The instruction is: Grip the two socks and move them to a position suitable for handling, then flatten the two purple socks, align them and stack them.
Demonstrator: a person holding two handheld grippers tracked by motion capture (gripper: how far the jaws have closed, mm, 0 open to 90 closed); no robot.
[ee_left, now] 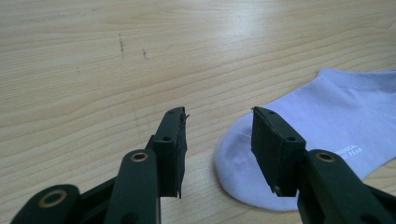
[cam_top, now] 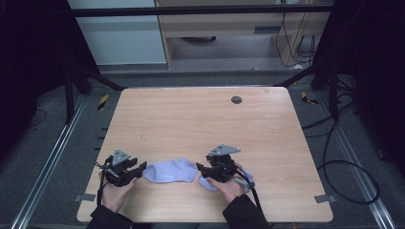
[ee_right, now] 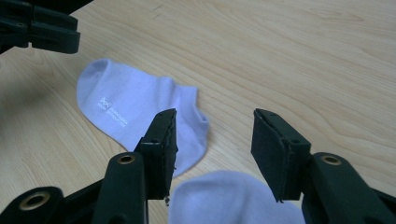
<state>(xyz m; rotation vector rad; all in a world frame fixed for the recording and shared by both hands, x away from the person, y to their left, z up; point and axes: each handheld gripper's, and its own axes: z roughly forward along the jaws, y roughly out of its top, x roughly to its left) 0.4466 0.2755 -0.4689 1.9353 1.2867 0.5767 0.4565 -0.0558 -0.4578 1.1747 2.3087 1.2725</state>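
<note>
High view: two pale lilac socks near the front edge of the wooden surface [cam_top: 200,119]. Flat sock [cam_top: 170,171] between left tool [cam_top: 139,168] and right tool [cam_top: 200,169], long axis sideways, toe leftward. Second sock [ee_right: 233,198] beneath right tool. Both tools spread, empty. Likely pairing; next, gripping each.

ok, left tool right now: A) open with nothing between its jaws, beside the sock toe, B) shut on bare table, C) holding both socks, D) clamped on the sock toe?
A: in the left gripper view the left tool has its jaws apart with bare wood between them, and the lavender sock lies flat just beside its toe end, not pinched.
</note>
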